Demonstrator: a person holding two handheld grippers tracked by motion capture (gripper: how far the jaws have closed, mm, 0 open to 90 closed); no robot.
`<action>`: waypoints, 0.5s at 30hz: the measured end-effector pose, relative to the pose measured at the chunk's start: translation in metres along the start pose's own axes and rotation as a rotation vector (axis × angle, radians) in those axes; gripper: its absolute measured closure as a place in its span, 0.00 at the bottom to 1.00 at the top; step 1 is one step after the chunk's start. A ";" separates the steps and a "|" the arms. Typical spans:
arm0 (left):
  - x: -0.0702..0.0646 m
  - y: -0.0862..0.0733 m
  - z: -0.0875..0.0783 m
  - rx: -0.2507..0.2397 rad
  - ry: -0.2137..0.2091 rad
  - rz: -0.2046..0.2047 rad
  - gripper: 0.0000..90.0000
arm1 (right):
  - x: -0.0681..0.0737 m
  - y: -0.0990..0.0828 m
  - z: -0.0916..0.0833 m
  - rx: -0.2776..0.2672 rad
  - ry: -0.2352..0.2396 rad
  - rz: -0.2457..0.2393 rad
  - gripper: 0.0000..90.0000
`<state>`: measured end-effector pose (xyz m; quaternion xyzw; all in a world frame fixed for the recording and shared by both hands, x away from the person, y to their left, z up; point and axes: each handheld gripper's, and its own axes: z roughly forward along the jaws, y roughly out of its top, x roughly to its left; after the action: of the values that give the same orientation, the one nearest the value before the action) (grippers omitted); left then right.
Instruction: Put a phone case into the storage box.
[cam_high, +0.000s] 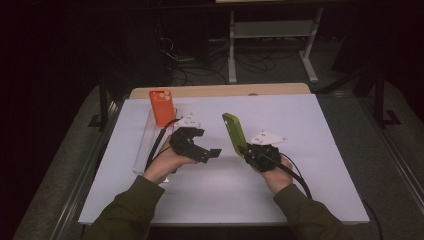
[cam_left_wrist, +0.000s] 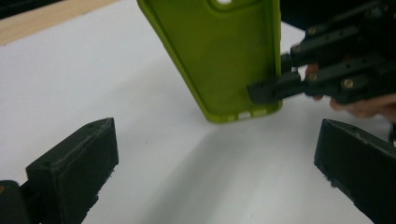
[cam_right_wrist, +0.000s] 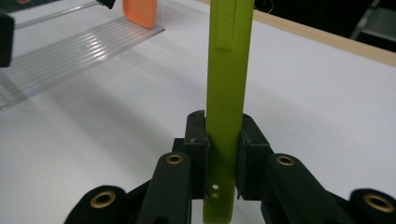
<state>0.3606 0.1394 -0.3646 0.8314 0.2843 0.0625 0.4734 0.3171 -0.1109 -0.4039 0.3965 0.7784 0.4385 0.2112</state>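
Observation:
A green phone case (cam_high: 234, 132) is held up off the white table, and my right gripper (cam_high: 248, 149) is shut on its lower edge. The right gripper view looks along the case's thin side (cam_right_wrist: 229, 70), clamped between both jaws. In the left gripper view the hollow inside of the green case (cam_left_wrist: 224, 51) faces me, with the right gripper (cam_left_wrist: 268, 88) pinching its edge. My left gripper (cam_high: 212, 152) is open, a short way left of the case, with nothing between its fingers (cam_left_wrist: 77, 163). An orange phone case (cam_high: 161, 106) stands upright at the back left.
A clear ribbed plastic rack (cam_high: 146, 142) lies along the table's left side and holds the orange case (cam_right_wrist: 140, 11) at its far end. The white table top (cam_high: 300, 190) has a wooden strip (cam_high: 220, 90) along its back edge. Cables trail from both grippers.

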 end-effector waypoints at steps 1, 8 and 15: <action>0.001 0.001 0.000 -0.007 -0.002 -0.001 0.00 | 0.000 0.000 0.000 -0.002 0.006 0.003 0.85; 0.002 0.011 0.010 -0.081 -0.012 -0.049 0.00 | 0.002 0.002 0.001 -0.009 0.022 0.013 0.85; 0.003 0.018 0.022 -0.124 -0.025 -0.077 0.00 | 0.004 0.002 0.001 -0.005 0.031 0.026 0.85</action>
<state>0.3792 0.1174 -0.3624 0.7896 0.3058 0.0511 0.5295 0.3161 -0.1061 -0.4023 0.3990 0.7753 0.4494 0.1943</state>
